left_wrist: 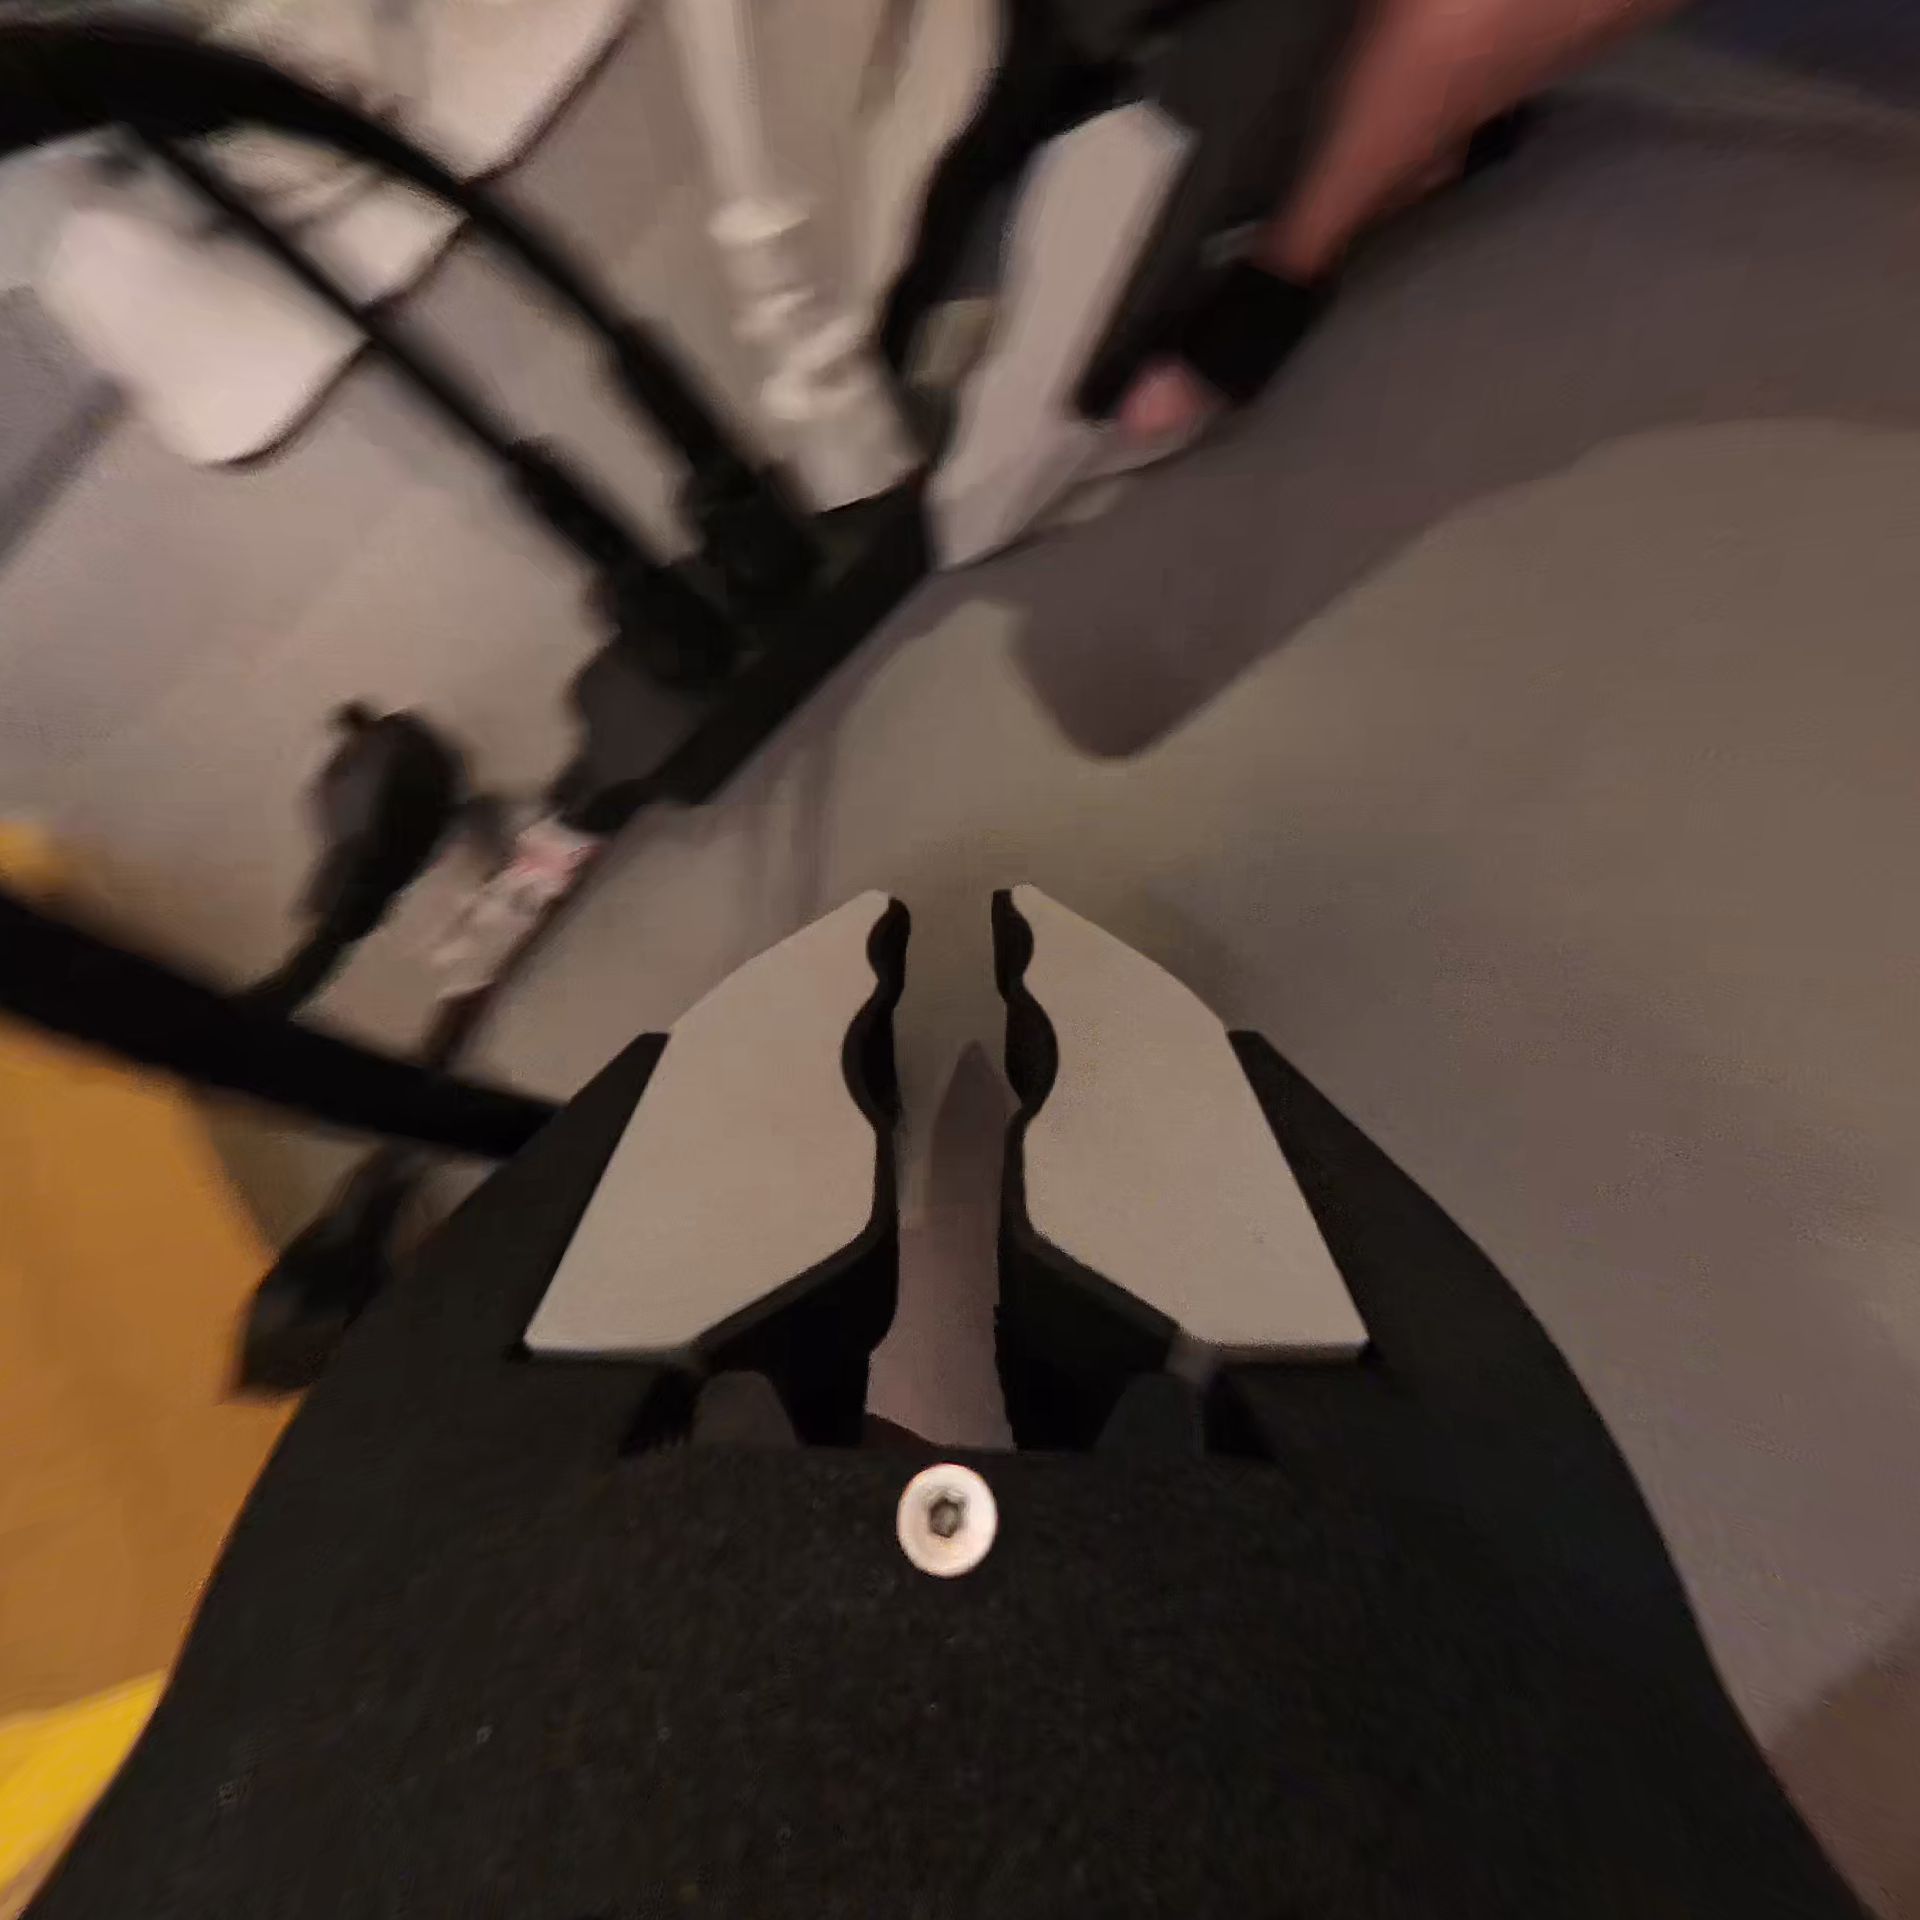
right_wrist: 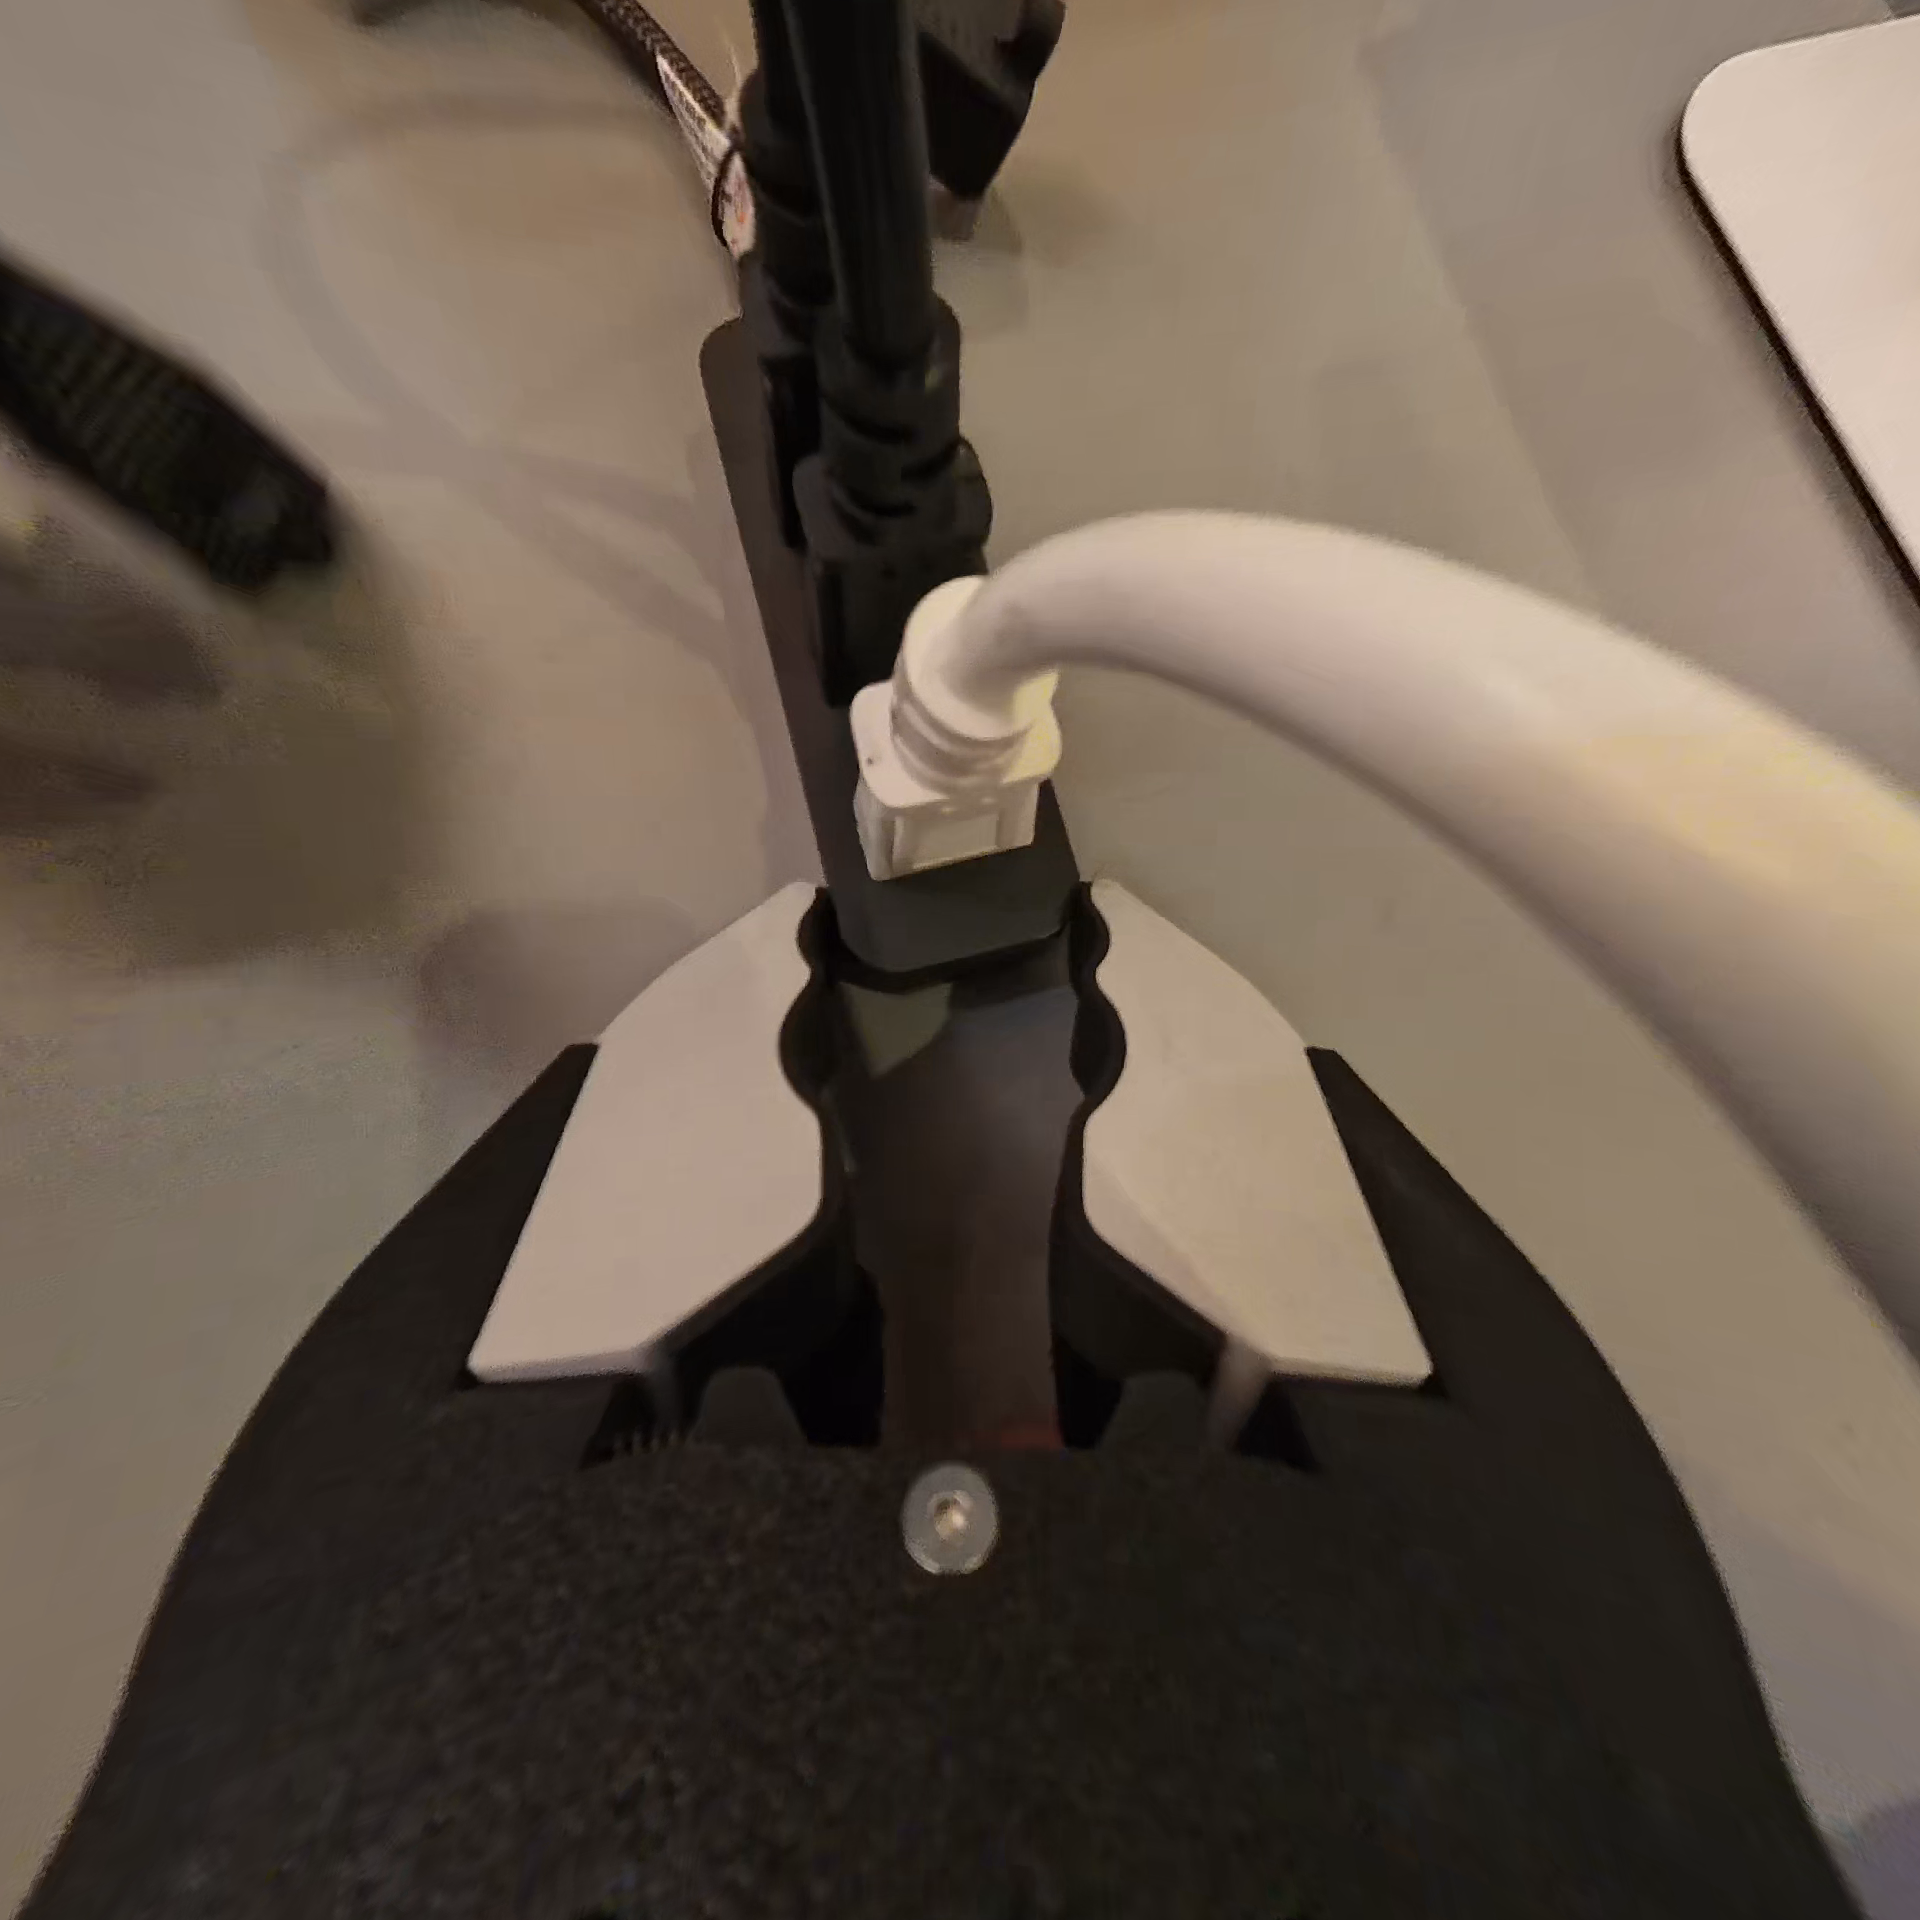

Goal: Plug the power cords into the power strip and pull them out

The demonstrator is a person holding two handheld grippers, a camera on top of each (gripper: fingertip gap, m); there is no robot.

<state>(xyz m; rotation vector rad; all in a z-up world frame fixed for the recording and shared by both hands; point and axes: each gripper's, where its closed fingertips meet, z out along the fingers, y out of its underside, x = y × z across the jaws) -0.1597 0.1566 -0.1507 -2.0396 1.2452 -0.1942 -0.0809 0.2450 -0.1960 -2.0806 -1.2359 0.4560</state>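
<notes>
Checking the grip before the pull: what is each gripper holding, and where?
Right gripper: black power strip, clamped at its near end. Left gripper: nothing.

The left claw [left_wrist: 950, 914] is built on a broad black body with a grainy, matte surface, flared wide toward the camera. Two pale grey fingers [left_wrist: 748, 1143] are set into it, each lined on its inner edge with a wavy black pad. A single silver hex-socket screw [left_wrist: 947, 1521] is seated at the centre of the body. The right claw [right_wrist: 951, 914] is made alike: black textured body, light grey fingers [right_wrist: 665, 1174], scalloped black pads, one silver screw [right_wrist: 950, 1524].
</notes>
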